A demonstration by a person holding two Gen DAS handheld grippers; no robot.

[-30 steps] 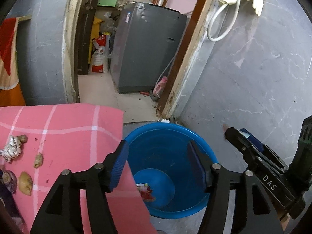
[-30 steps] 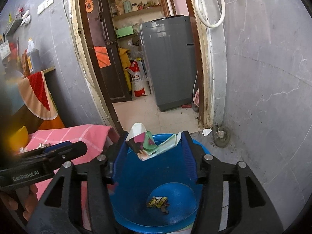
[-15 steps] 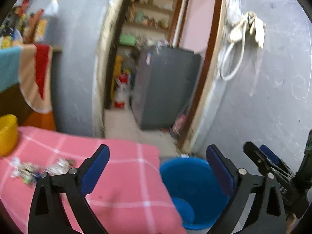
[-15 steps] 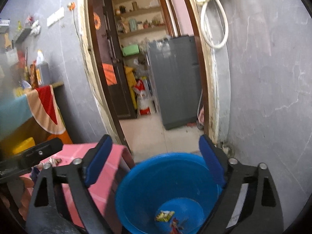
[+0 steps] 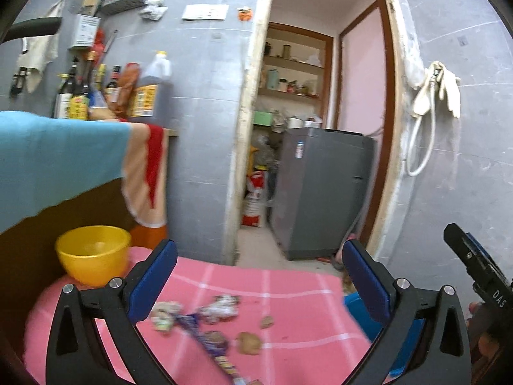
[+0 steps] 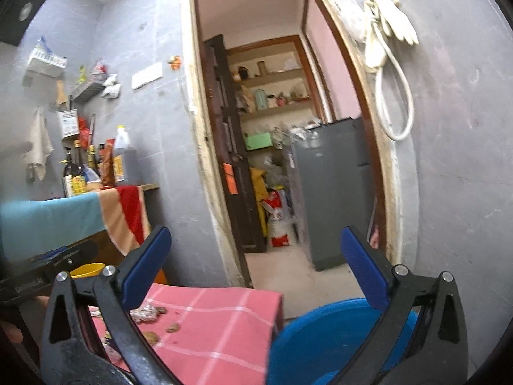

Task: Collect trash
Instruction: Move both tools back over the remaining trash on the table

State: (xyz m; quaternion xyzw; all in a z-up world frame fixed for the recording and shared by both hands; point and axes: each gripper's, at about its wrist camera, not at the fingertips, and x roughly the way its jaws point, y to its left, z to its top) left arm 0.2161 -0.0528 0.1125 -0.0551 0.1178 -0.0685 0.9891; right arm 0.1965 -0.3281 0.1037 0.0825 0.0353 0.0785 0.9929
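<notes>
Several scraps of trash lie on the pink checked cloth: a crumpled silver wrapper, a blue wrapper and brown peel pieces. My left gripper is open and empty, raised over the cloth with the trash between its fingers. The blue bucket stands on the floor right of the cloth; only its rim shows in the left wrist view. My right gripper is open and empty above the bucket's left side. Some trash also shows in the right wrist view.
A yellow bowl sits at the cloth's far left. A counter with a blue and red towel and bottles stands behind. An open doorway leads to a grey appliance. A grey wall with a hose rises at the right.
Both grippers have opened wide and lifted away from the bucket, swinging left toward the cloth. The paper scrap my right gripper held a second ago is gone from it.
</notes>
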